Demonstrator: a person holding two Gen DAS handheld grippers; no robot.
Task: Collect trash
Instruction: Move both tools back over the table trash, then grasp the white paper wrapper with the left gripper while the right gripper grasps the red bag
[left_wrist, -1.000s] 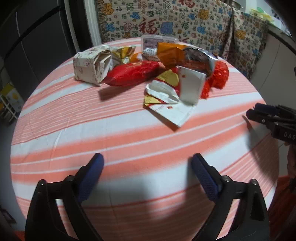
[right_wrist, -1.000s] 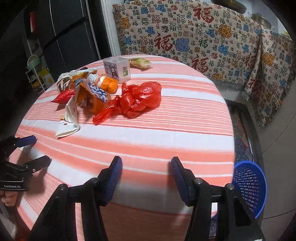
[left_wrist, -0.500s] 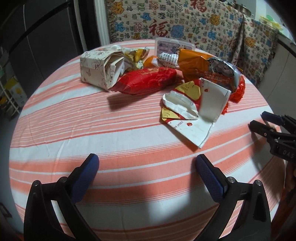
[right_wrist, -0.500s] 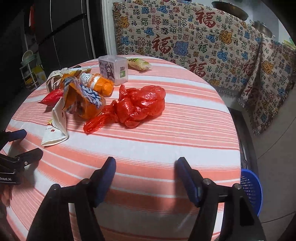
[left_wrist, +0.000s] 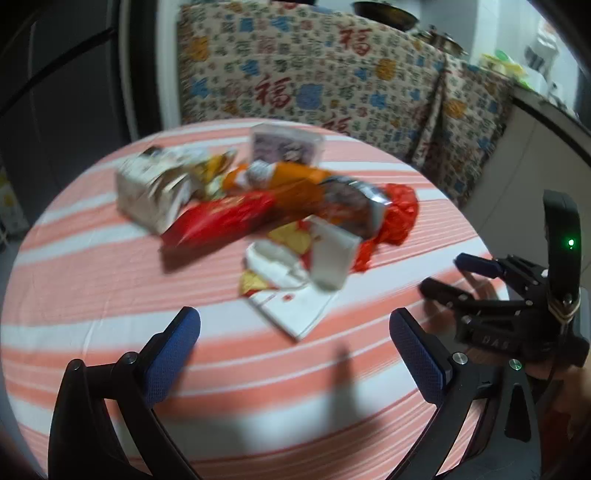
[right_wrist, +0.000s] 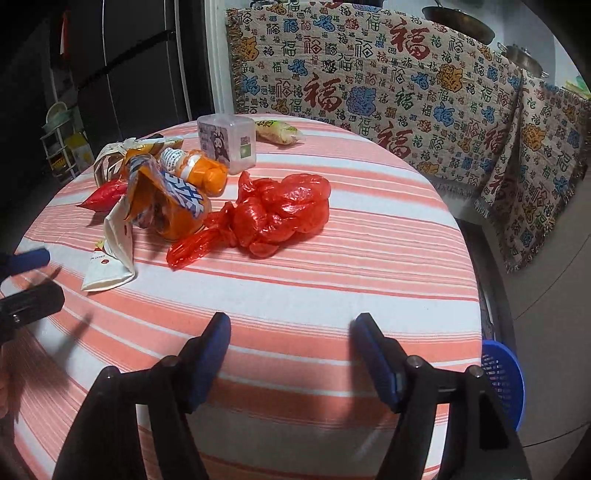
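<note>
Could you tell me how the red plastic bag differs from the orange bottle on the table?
The red plastic bag is crumpled, glossy and lies apart toward the table's middle; the orange bottle is rigid, labelled and lies on its side within the pile. Both rest on the striped tablecloth, ungrasped.

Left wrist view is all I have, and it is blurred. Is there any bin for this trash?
Observer: Yes. The right wrist view shows a blue perforated plastic basket on the floor, beyond the table's edge.
Operator: Anything on the table behind the clear square box?
Observer: A small pale snack packet with green print lies past the clear plastic box, near the far rim.
Operator: How does the red bag lie?
Observer: The crumpled red plastic bag sits apart from the box, its twisted tail beside the torn orange foil chip bag.
Operator: Right tool?
Observer: The right tool is open and empty over bare cloth; its jaws have just been opening.
</note>
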